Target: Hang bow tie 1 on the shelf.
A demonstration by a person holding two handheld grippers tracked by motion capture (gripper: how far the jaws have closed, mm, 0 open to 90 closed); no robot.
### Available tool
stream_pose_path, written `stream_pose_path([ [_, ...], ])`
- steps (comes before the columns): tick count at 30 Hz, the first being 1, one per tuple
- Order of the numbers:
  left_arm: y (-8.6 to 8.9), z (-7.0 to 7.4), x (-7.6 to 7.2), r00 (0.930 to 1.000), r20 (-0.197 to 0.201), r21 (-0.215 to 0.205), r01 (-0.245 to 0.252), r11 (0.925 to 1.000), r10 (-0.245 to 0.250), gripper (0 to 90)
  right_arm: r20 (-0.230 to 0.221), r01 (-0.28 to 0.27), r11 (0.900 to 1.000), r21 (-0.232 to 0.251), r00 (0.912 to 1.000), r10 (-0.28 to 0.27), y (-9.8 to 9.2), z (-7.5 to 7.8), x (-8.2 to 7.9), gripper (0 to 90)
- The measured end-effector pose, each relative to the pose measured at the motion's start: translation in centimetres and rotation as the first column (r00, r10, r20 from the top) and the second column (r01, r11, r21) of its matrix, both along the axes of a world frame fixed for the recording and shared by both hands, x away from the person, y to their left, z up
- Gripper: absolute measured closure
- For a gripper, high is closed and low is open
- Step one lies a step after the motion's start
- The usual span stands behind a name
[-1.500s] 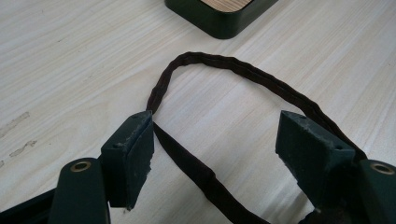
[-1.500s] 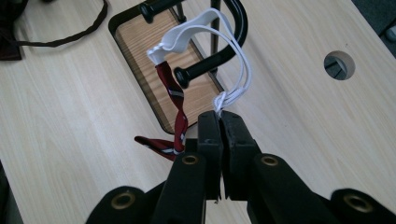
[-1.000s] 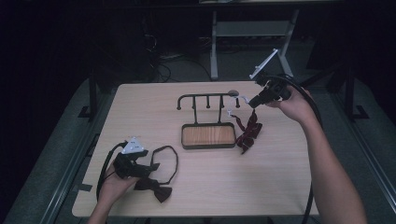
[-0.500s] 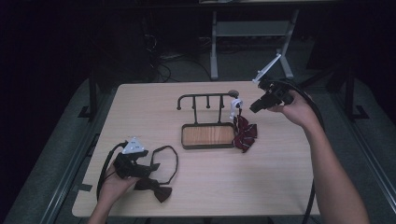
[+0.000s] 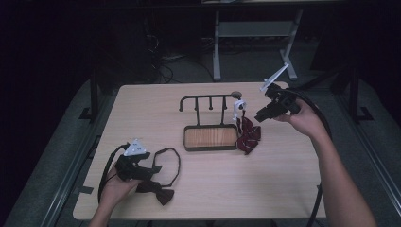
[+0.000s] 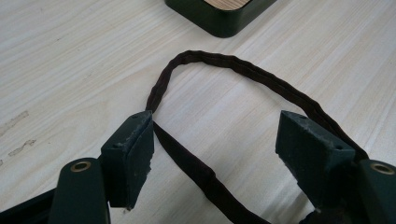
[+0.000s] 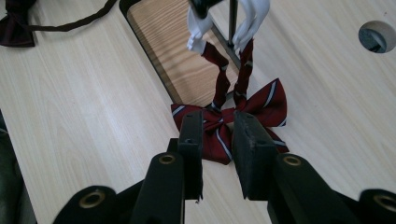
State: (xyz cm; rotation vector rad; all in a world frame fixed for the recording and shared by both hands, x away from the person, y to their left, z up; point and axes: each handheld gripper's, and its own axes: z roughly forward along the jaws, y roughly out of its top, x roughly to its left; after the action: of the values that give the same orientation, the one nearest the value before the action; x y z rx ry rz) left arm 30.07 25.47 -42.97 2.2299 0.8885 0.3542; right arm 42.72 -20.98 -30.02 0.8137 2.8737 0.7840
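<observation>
Black tools [image 5: 263, 115] — grey plates, cables

1. Dark room, light falling mostly on a pale wooden bench [image 5: 283, 189].
2. Grey floor [image 5: 378, 156] around it.
3. Behind, a white metal stand [image 5: 250, 30] and tangled cables [image 5: 163, 66].

Red striped bow tie [image 7: 229, 122] hangs from rack by white clip, bow resting on table; dark bow tie [image 5: 158, 191] flat near table's front edge.

Dim lab: lone table [image 5: 283, 189], metal stand [image 5: 222, 47] behind.
</observation>
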Motion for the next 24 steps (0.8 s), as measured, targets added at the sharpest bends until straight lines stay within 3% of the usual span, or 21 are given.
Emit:
stream_pose_path([
  [24,0.0,-0.2,0.1,1.0,-0.008,0.003,0.0,1.0,0.0,28.5,-0.031,-0.004,0.999,0.033,0.9995,0.005,-1.3,-3.5,-2.5,63.6],
])
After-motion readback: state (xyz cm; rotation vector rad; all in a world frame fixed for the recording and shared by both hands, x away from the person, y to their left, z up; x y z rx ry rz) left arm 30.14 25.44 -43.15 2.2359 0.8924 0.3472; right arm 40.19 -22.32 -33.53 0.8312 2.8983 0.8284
